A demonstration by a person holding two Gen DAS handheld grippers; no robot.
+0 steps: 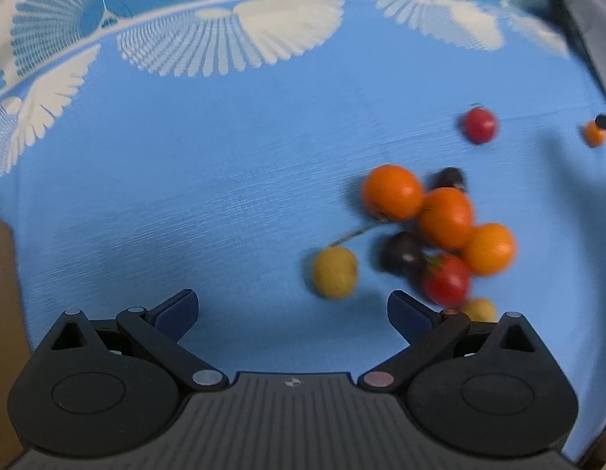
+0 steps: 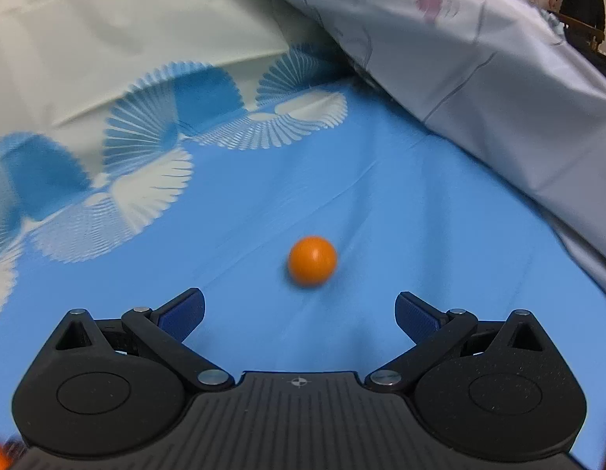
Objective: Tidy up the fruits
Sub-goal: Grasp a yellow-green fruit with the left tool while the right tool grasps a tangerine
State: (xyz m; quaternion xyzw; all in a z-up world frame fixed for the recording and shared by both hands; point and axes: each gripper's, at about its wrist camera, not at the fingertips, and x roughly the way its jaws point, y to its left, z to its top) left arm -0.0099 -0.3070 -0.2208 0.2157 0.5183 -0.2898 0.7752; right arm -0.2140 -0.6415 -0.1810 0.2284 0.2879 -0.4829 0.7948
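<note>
Right gripper (image 2: 299, 313): jaws wide apart, nothing between them, low over the blue cloth (image 2: 381, 203)
Lone orange fruit (image 2: 312, 260): lower centre of the right wrist frame, just ahead of the gap between the fingers and a little right of its midline, alone on the cloth
Step in hand: likely closing on this lone fruit to bring it to the others
Doing it well: shift a touch right so the fruit sits mid-gap, go low so the pads meet it at its widest, close gently; it is round and looks smooth, so it may roll or squirt out
Axis of the fruit: near spherical, no long axis or stem visible, so any approach angle serves
Left gripper (image 1: 293, 309): jaws also spread, empty, above bare cloth
Fruit cluster (image 1: 432, 235): centre right of the left wrist frame; orange, dark, red and yellow pieces touching
Yellow fruit (image 1: 335, 272): left edge of the cluster; a thin stem (image 1: 356, 233) runs from beside it up-right toward the top orange
Red fruit (image 1: 480, 125): upper right, apart from the cluster
Blur: both views smeared, fine detail unclear
</note>
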